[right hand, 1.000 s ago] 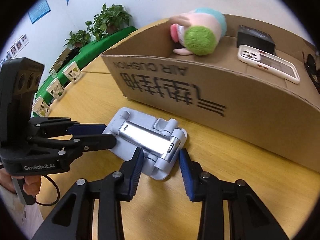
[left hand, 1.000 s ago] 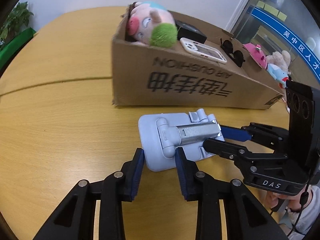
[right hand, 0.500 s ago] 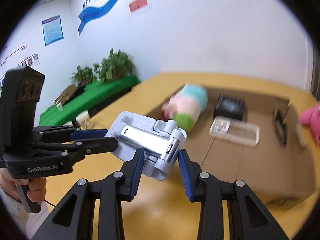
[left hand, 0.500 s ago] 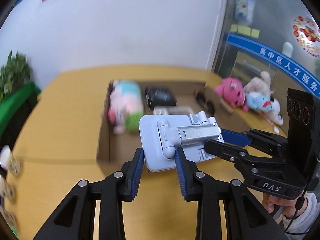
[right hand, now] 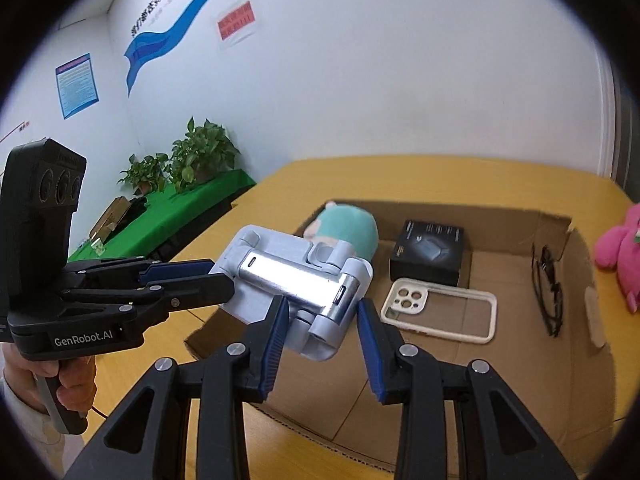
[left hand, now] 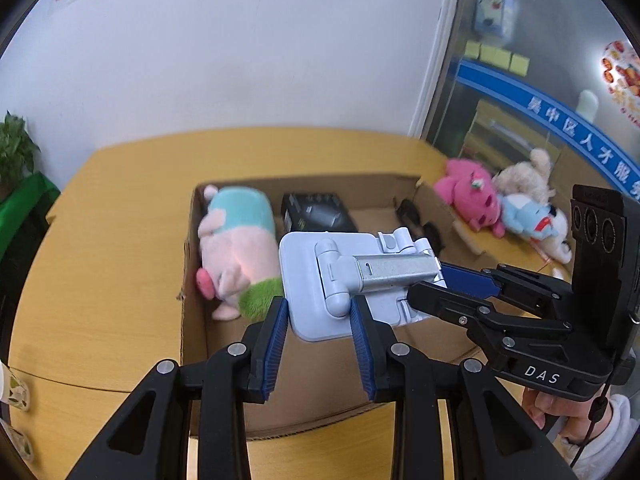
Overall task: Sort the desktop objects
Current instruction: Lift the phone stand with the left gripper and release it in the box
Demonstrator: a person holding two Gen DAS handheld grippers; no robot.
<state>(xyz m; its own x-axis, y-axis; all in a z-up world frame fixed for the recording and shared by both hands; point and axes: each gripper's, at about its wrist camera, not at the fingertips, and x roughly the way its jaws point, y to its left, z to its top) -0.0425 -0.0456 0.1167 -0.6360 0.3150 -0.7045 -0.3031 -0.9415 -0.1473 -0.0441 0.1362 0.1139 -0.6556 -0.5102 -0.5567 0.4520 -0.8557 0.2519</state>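
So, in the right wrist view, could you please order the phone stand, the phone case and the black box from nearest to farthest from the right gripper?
1. Phone stand, between the right gripper's fingers.
2. Phone case, right of it, on the cardboard box floor.
3. Black box, behind the case.

- one stand (left hand: 360,276)
- one box (right hand: 520,364)
- four plush toys (left hand: 240,248)
- one black carton (right hand: 430,252)
- one phone case (right hand: 440,310)
- one pair of glasses (right hand: 548,292)
- two grippers (left hand: 318,312)
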